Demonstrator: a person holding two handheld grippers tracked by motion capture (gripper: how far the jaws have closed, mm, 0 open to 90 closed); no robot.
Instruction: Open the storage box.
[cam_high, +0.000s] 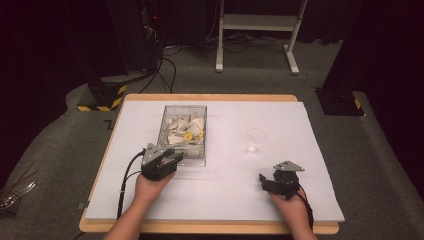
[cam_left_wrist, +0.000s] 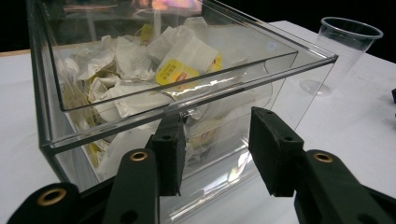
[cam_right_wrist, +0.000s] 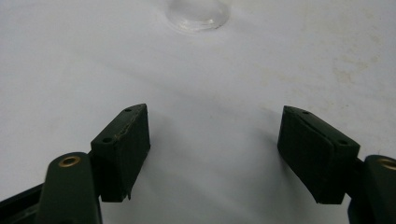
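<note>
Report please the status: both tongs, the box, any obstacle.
Left tongs open at clear box of tea bags, front corner between jaws. Right tongs open over bare table. Cup apart, no obstacle.

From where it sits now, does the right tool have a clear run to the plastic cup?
Probably yes. The right tool rests open on the white tabletop, and the clear plastic cup stands just ahead of it with bare surface between. The clear box of tea bags sits off to the side, by the left tool.

Clear glossy plastic box (cam_left_wrist: 299, 56), smooth walls, holding crinkled paper tea-bag sachets (cam_left_wrist: 182, 56). Cup (cam_left_wrist: 348, 42): thin transparent plastic. Table cover (cam_high: 310, 165) matt white; gripper pads (cam_right_wrist: 123, 149) matt black, grainy.
</note>
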